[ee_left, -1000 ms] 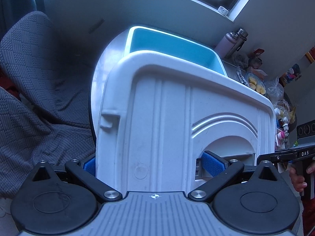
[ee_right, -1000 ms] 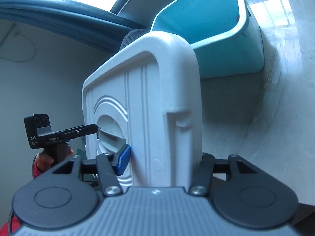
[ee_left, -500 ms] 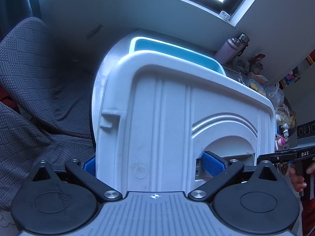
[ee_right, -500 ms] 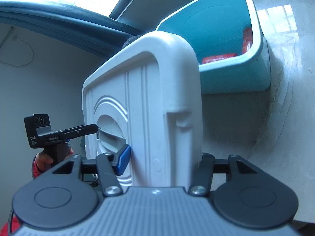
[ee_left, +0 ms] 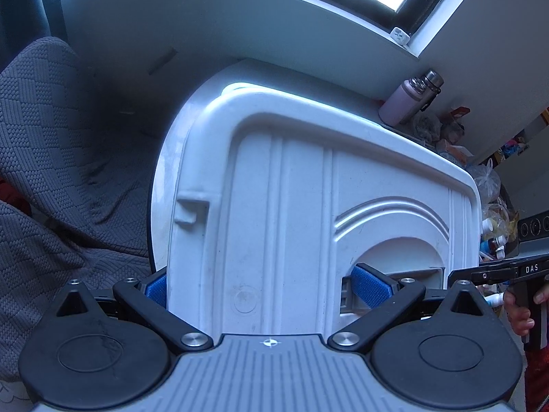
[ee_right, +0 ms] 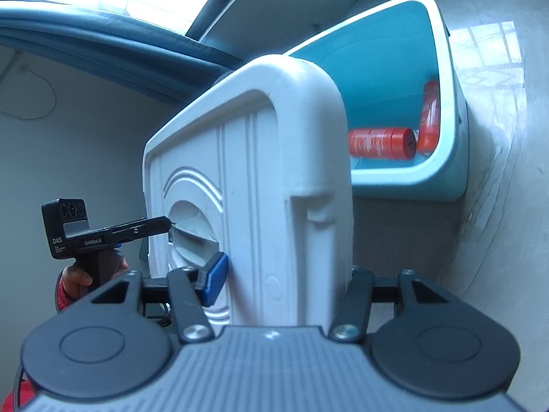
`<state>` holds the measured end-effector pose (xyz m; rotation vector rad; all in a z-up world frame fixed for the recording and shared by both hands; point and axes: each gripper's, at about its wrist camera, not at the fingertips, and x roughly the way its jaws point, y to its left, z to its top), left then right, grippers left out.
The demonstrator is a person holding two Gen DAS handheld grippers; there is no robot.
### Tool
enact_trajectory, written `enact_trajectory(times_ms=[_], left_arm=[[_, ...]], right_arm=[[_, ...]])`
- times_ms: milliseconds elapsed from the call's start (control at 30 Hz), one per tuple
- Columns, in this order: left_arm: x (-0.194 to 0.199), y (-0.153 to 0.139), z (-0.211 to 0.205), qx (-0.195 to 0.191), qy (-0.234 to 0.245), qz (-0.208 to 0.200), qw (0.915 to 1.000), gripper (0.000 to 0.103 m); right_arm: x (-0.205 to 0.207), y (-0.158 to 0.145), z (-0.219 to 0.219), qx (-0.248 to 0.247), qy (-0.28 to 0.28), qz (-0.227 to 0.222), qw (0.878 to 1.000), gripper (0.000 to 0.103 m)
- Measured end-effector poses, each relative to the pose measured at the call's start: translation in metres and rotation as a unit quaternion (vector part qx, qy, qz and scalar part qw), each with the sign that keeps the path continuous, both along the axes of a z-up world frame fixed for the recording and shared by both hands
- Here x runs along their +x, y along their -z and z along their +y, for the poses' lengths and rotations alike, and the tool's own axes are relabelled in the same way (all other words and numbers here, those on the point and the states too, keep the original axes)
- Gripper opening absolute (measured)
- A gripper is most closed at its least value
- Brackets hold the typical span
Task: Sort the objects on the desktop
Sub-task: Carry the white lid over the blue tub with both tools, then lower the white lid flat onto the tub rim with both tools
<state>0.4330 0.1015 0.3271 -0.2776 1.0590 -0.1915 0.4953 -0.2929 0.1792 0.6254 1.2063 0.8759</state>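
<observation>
A white moulded lid stands on edge and fills the left wrist view. My left gripper is shut on it, one blue pad on its outer edge and the other in its handle recess. In the right wrist view the same lid is clamped by my right gripper, whose right finger is hidden behind it. Beyond the lid lies an open teal box holding two red canisters. Only a sliver of the box rim shows over the lid in the left view.
The box sits on a pale glossy tabletop. A grey knitted chair cover is at the left. A pink flask and bags of clutter stand at the back right, under a window sill.
The lid has risen in front of the box in the left view, hiding nearly all of it. In the right view the box interior and its red canisters have come into sight.
</observation>
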Motion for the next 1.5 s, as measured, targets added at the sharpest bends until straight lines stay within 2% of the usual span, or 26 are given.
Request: enact_trajectory(times_ms=[567,900,1200,1267,1300,1333,1400,1500], left_arm=[[0.101,0.007,-0.013,-0.005,0.005,0.006,1.0000,0.102],[0.164,0.029,-0.007,-0.014,0.009,0.022,0.9996,0.102],[0.207,0.058,0.003,-0.028,0.012,0.037,0.9988,0.103],[0.215,0.065,0.006,-0.039,0.014,0.047,0.9980,0.103],[0.218,0.069,0.006,-0.040,0.016,0.054,0.9976,0.103],[0.222,0.072,0.005,-0.032,0.018,0.060,0.9975,0.103],[0.225,0.078,0.003,-0.008,0.020,0.066,0.9976,0.103],[0.228,0.083,0.009,-0.007,0.007,0.066,0.9978,0.103]], right_arm=[[0.000,0.010,0.001,-0.004,0.009,0.001,1.000,0.055],[-0.004,0.013,0.005,-0.010,0.016,0.009,1.000,0.055],[-0.029,0.020,0.017,-0.020,0.033,0.025,0.999,0.056],[-0.036,0.019,0.017,-0.023,0.051,0.030,0.998,0.059],[-0.038,0.018,0.018,-0.028,0.063,0.038,0.997,0.065],[-0.041,0.015,0.019,-0.042,0.073,0.047,0.995,0.077],[-0.053,0.005,0.020,-0.069,0.094,0.037,0.993,0.099],[-0.075,-0.006,0.021,-0.076,0.110,0.020,0.991,0.099]])
